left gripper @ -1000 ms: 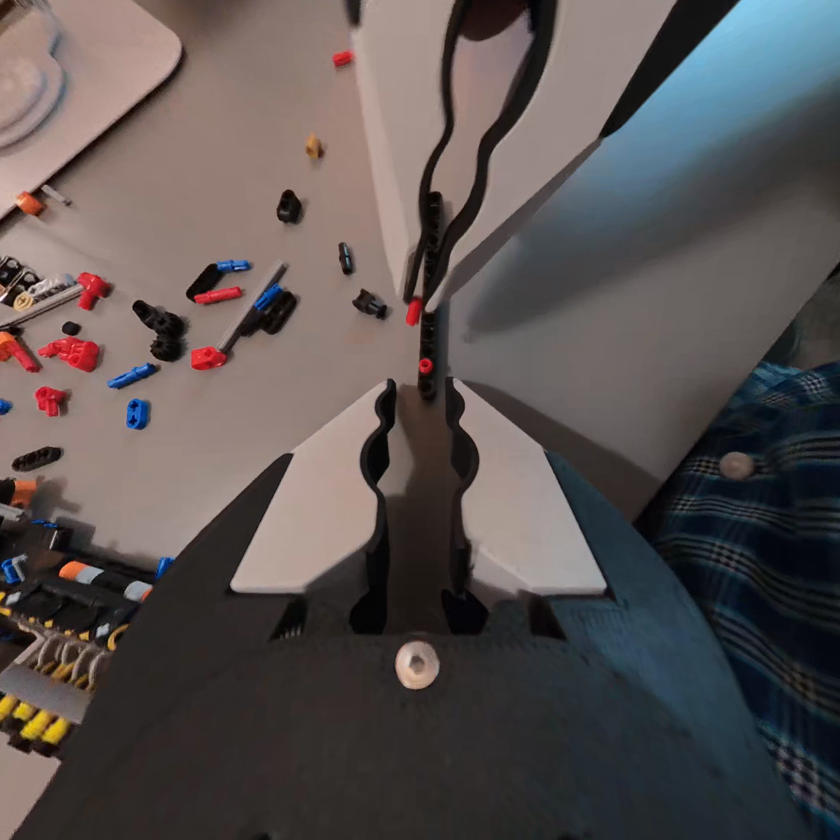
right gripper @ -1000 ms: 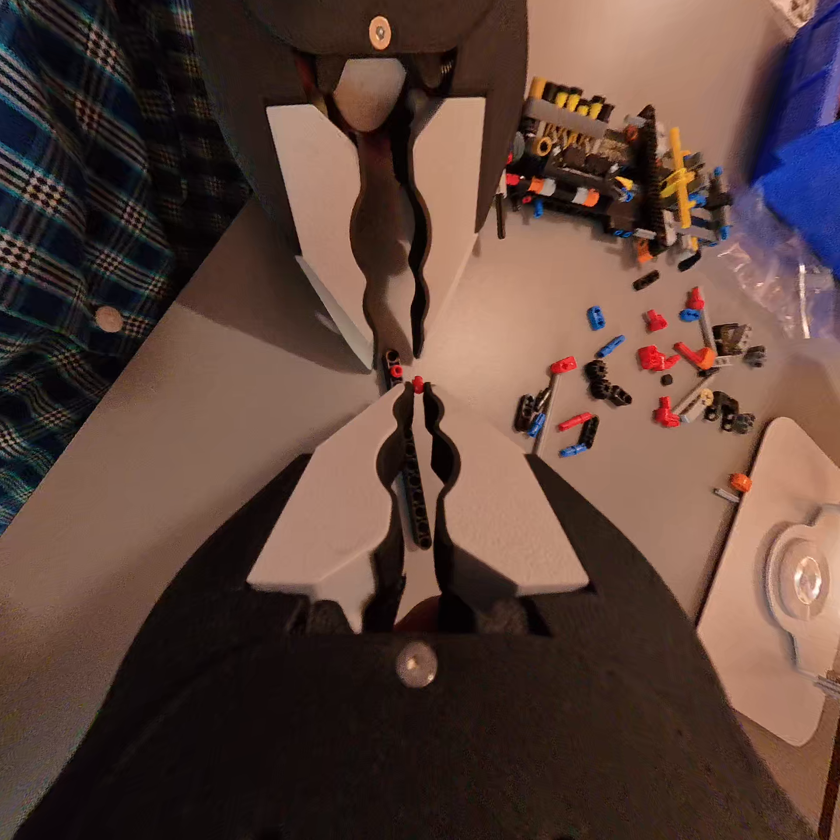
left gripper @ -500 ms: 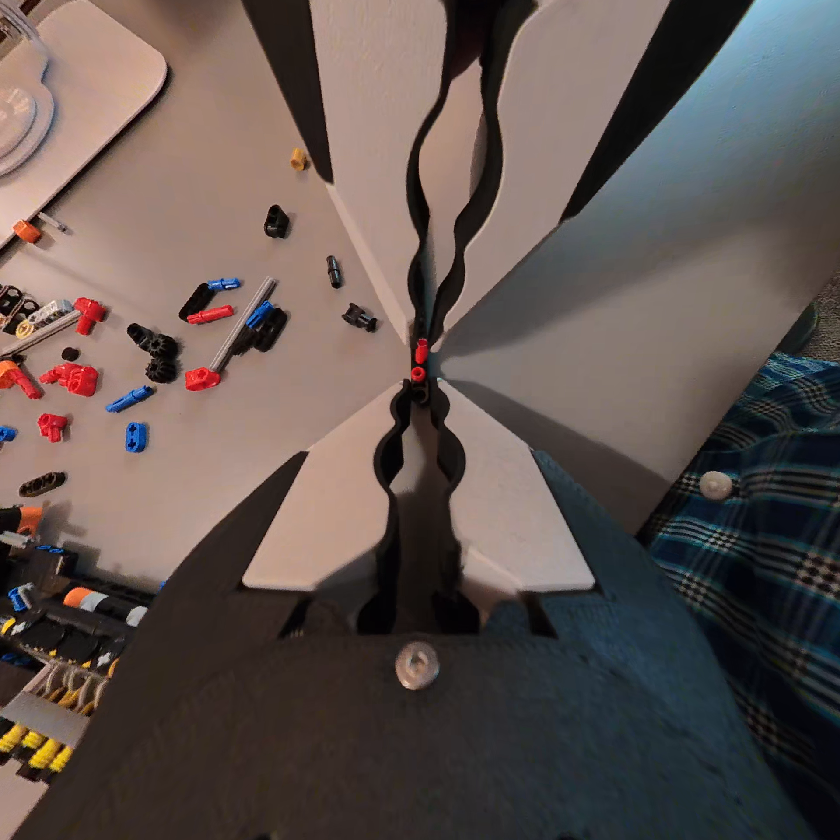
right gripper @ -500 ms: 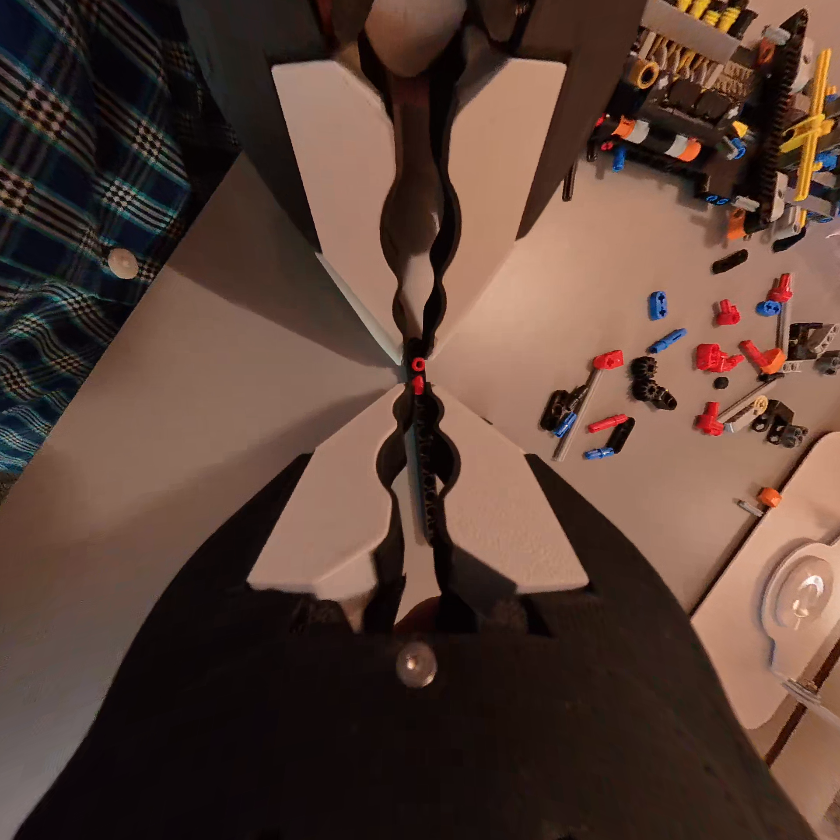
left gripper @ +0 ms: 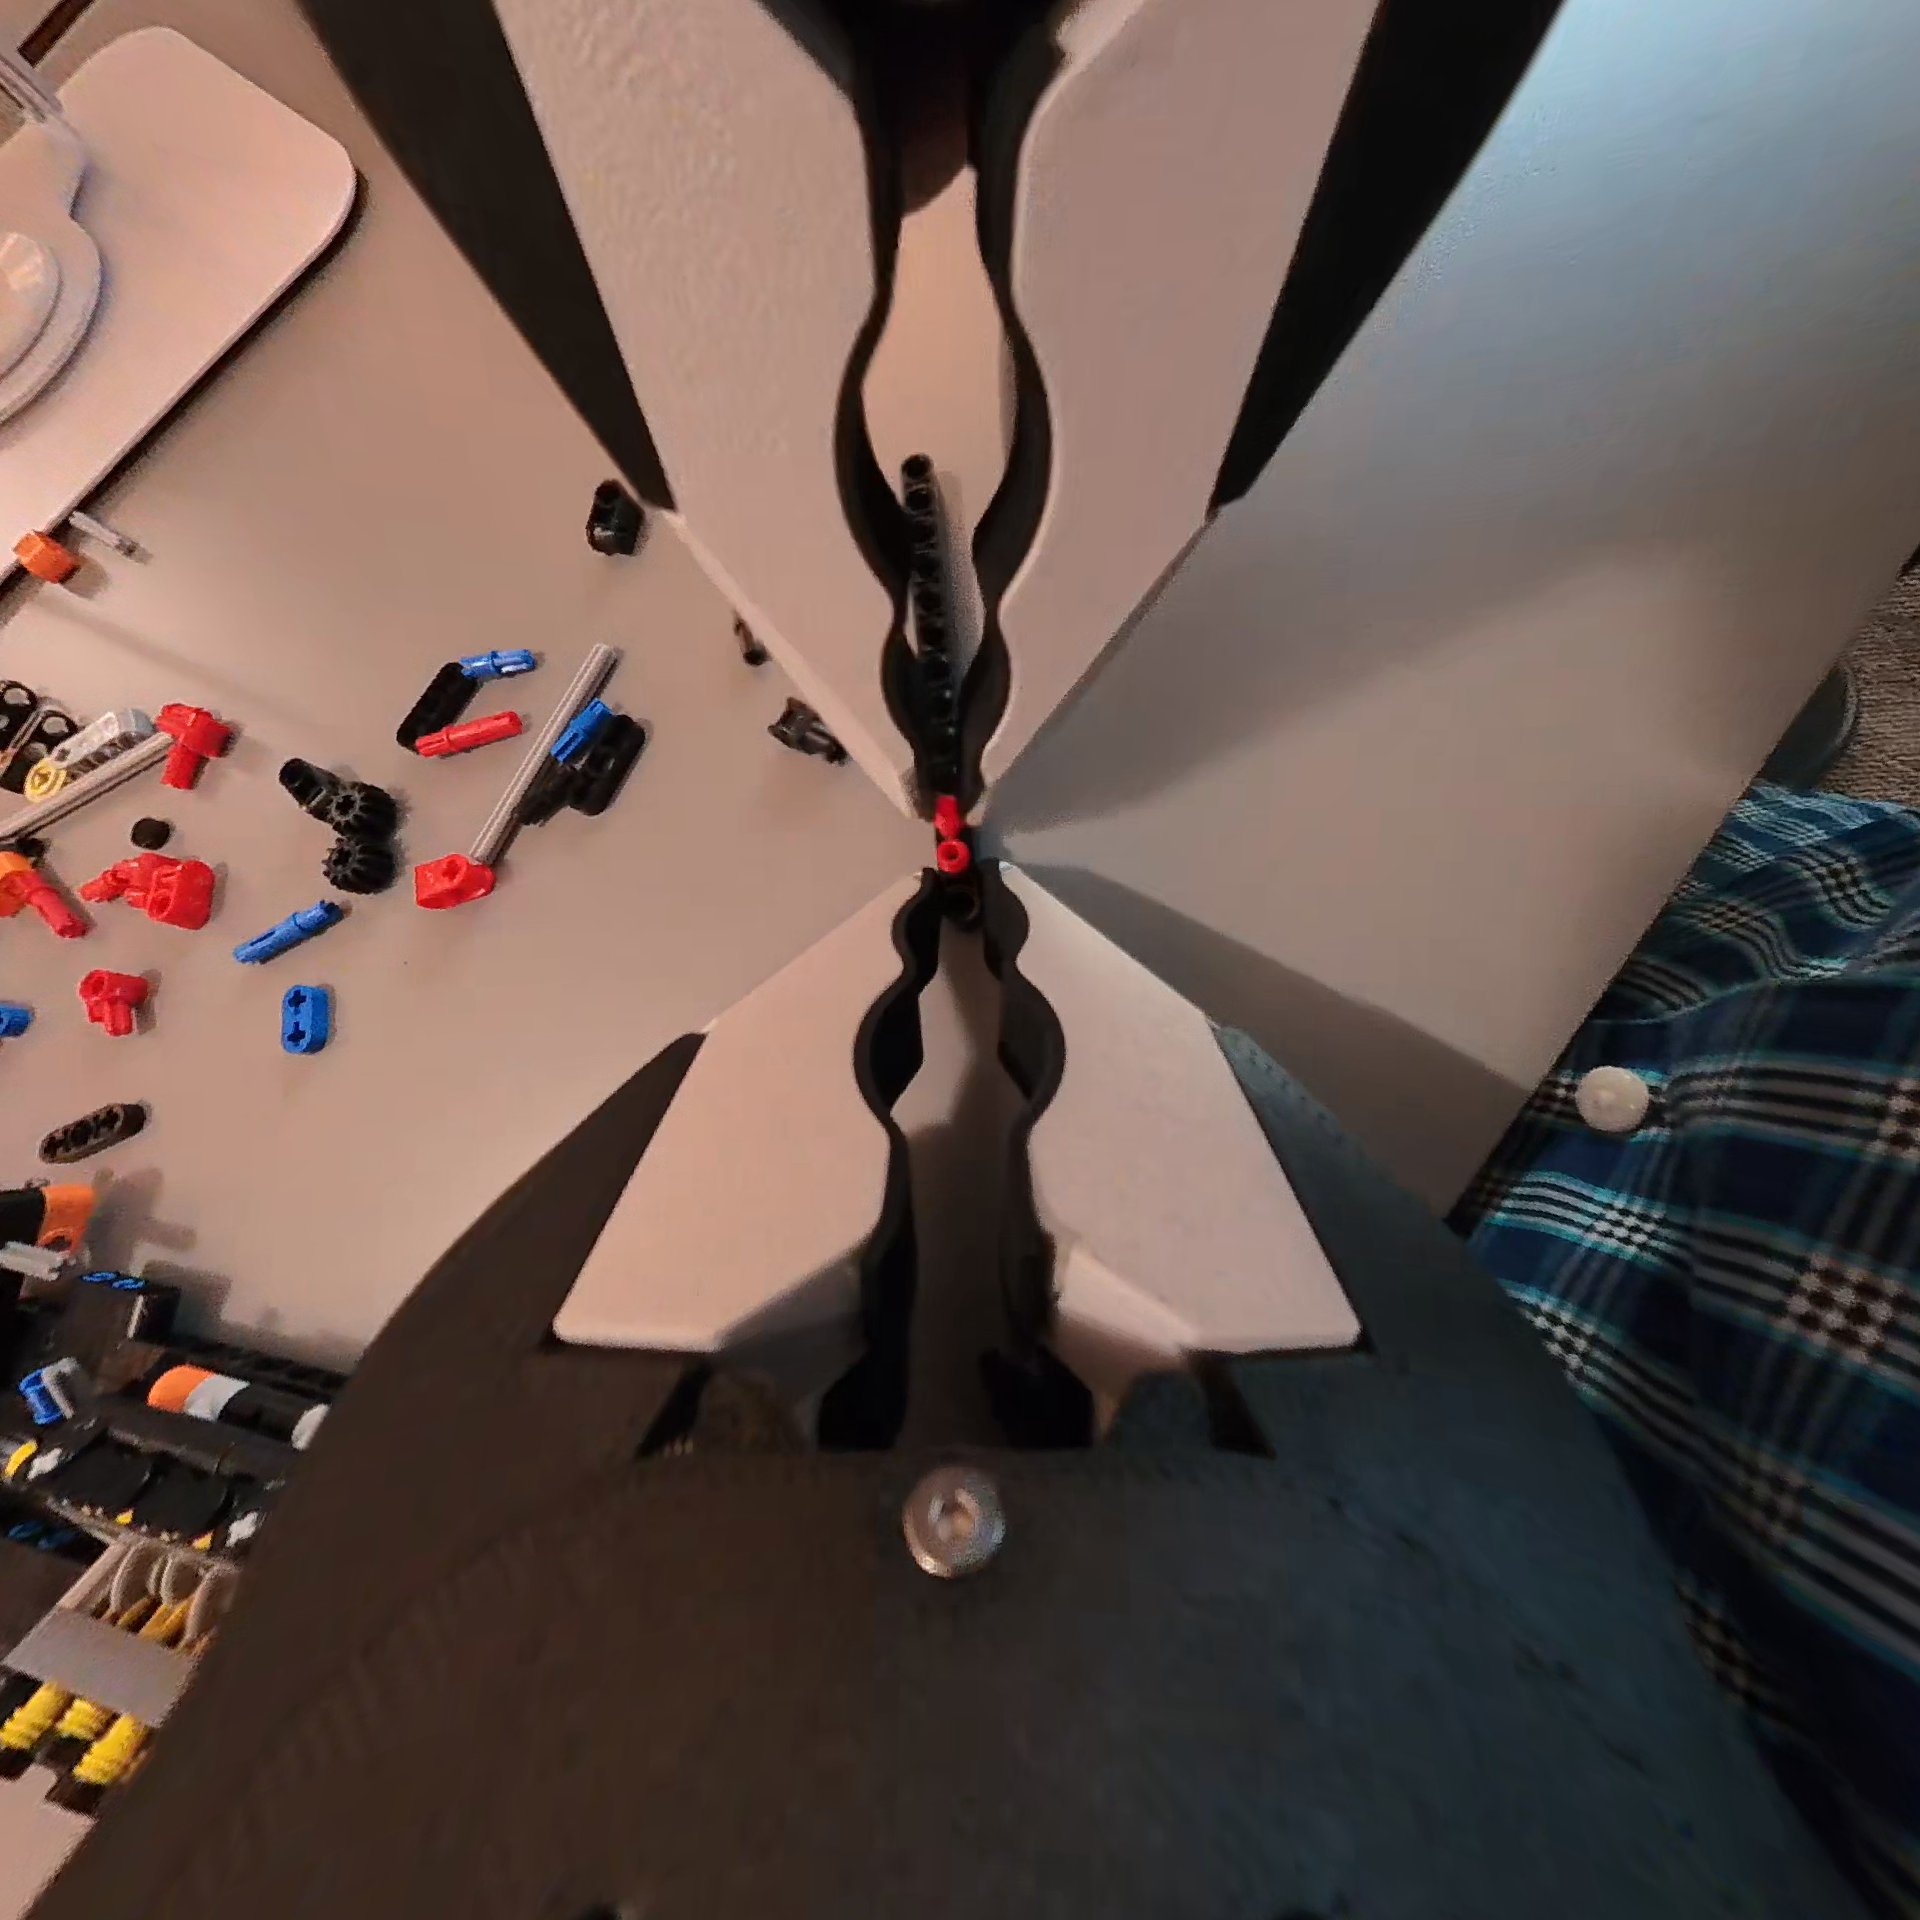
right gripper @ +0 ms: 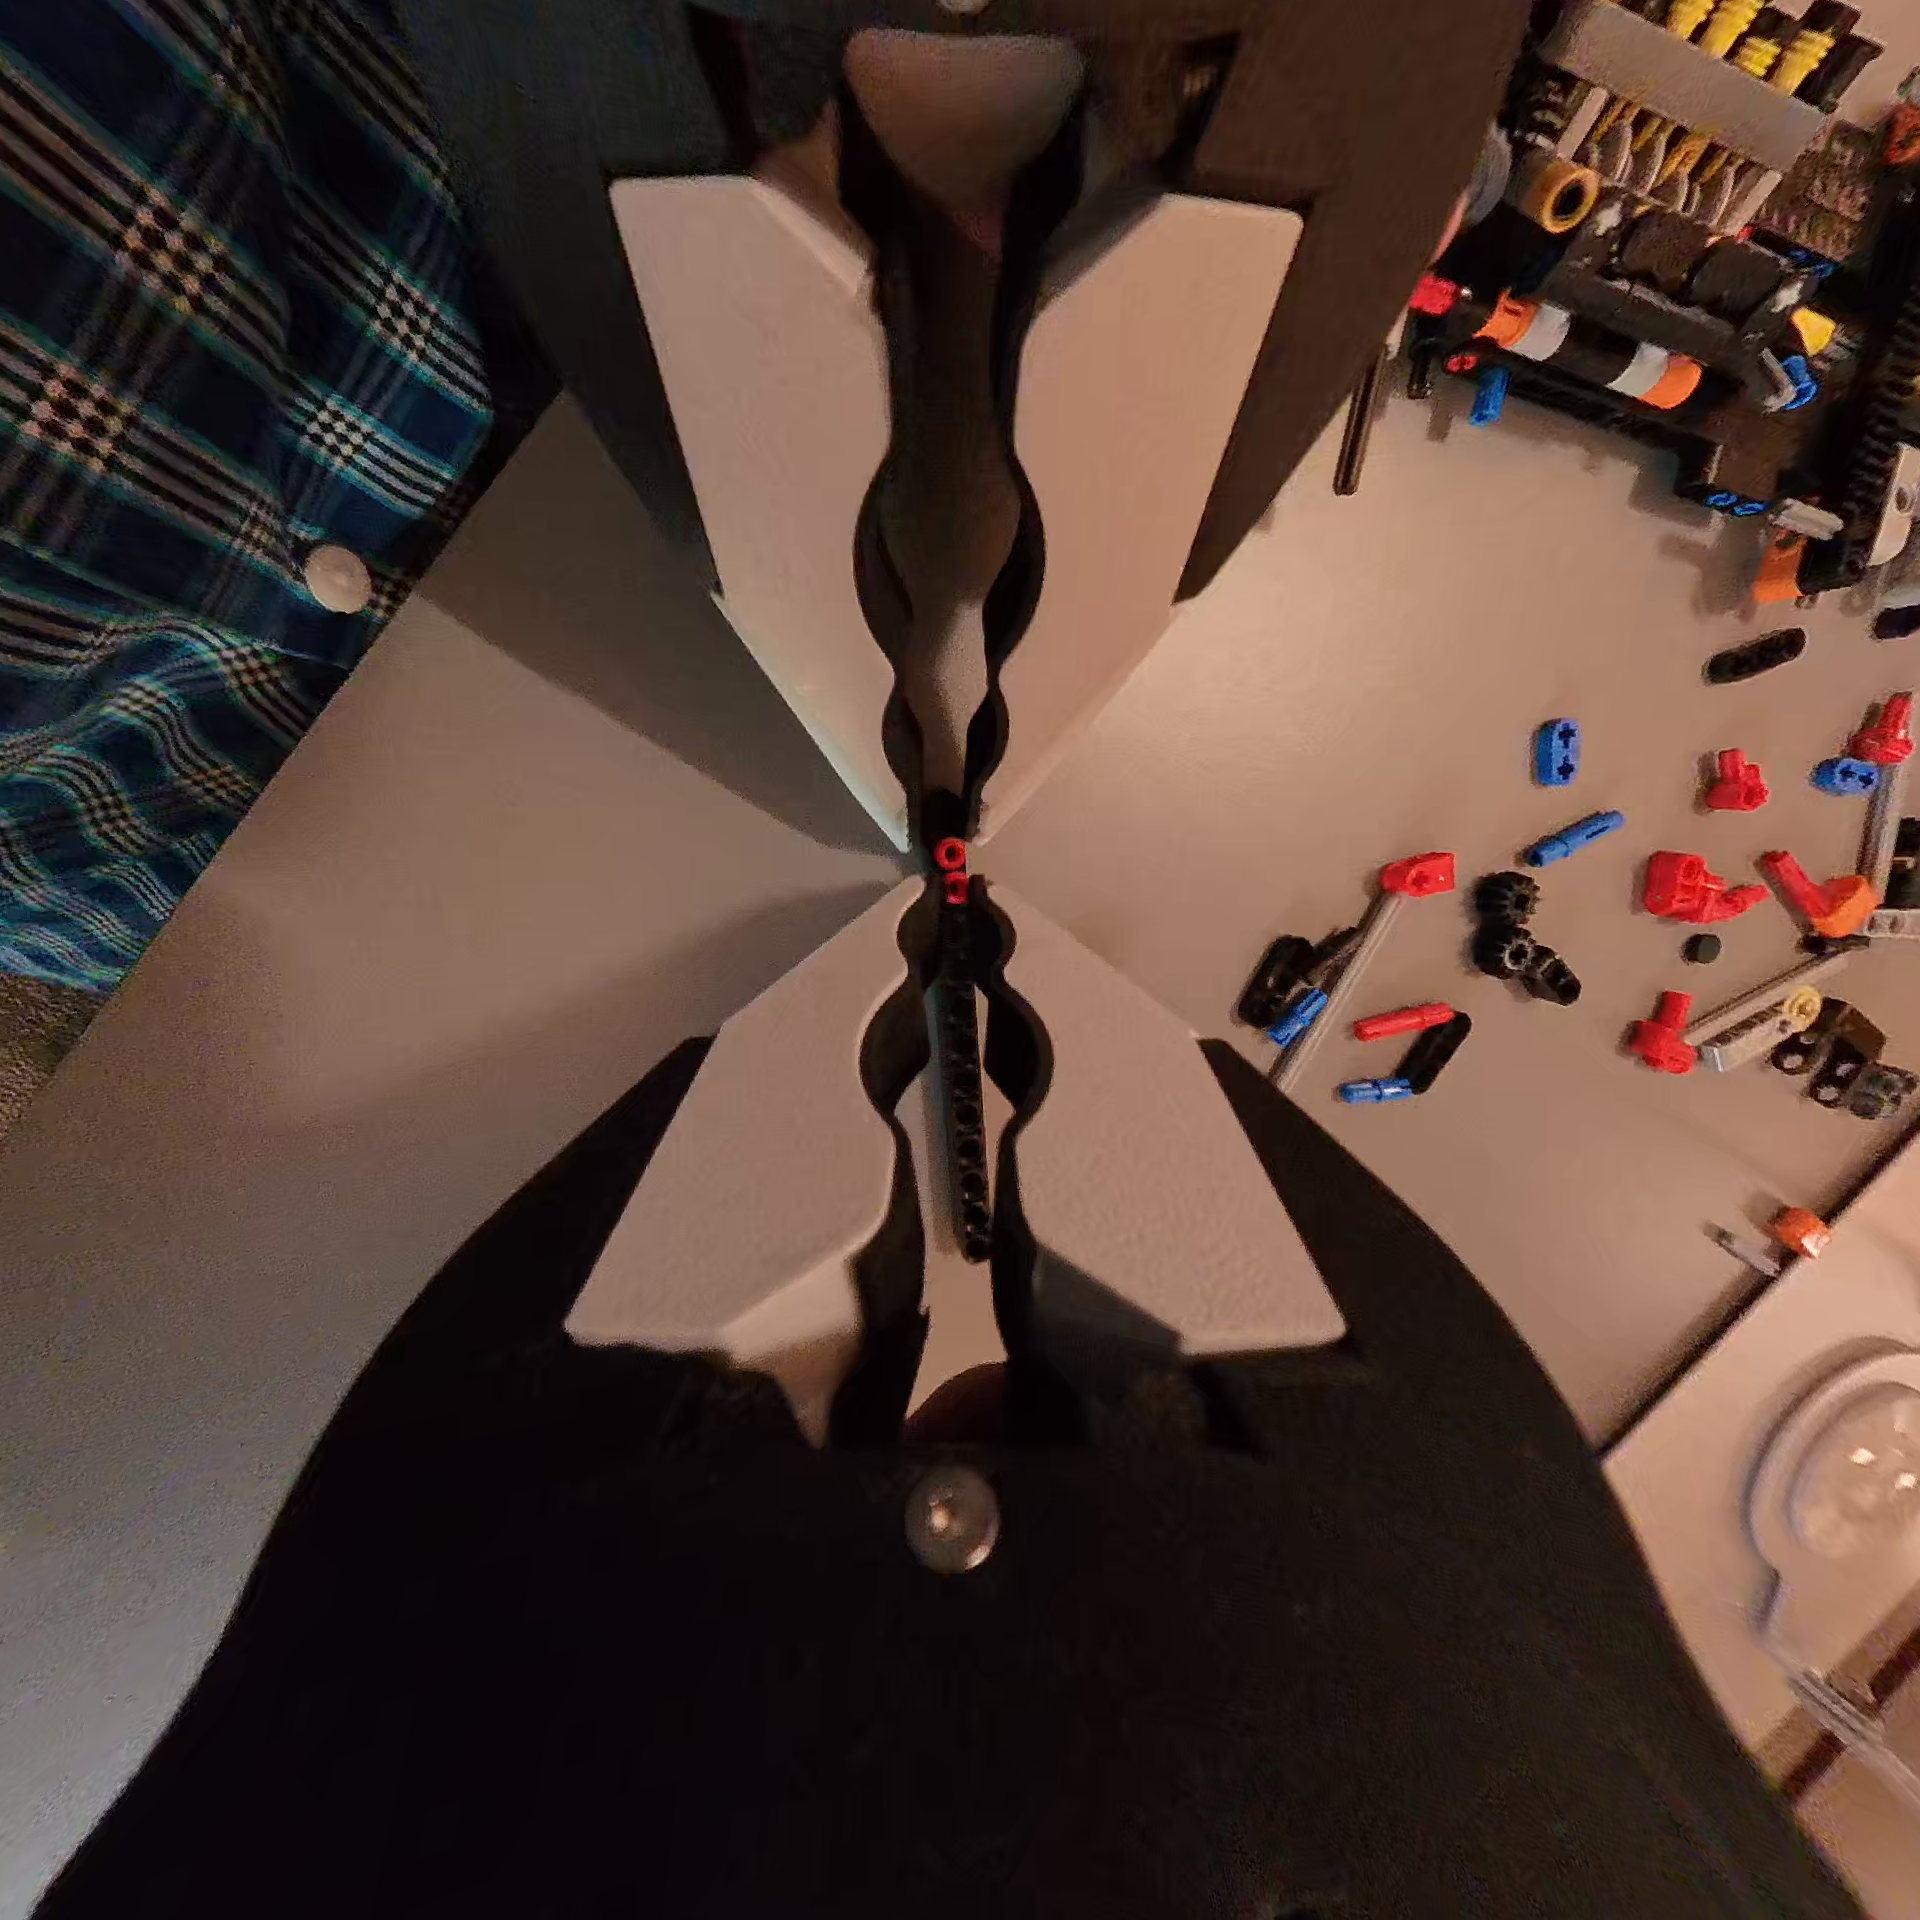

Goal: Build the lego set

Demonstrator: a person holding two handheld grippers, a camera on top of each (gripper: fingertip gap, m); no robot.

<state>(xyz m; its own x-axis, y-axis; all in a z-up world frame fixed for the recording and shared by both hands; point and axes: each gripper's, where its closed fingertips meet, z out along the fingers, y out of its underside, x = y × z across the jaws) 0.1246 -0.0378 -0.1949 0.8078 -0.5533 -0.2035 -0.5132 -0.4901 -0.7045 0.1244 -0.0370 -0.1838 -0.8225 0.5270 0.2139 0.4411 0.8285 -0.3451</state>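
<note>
Fingers (right gripper: 1101,1174) matte grey, wavy black edges, pinch perforated black beam (right gripper: 964,1122).

A pale grey tabletop (right gripper: 520,935) carries loose Lego Technic parts scattered across it: red connectors (left gripper: 454,880), blue pins (left gripper: 287,931), a small blue two-hole liftarm (left gripper: 303,1018), black gears on a bent black piece (left gripper: 348,821), a grey axle (left gripper: 545,753) and short black liftarms (left gripper: 91,1117). A partly built model (right gripper: 1704,260) in black, grey, yellow and orange sits at one edge. A flat light-grey mat (left gripper: 197,239) lies at another corner, an orange bush (left gripper: 44,556) just beside it.
</note>
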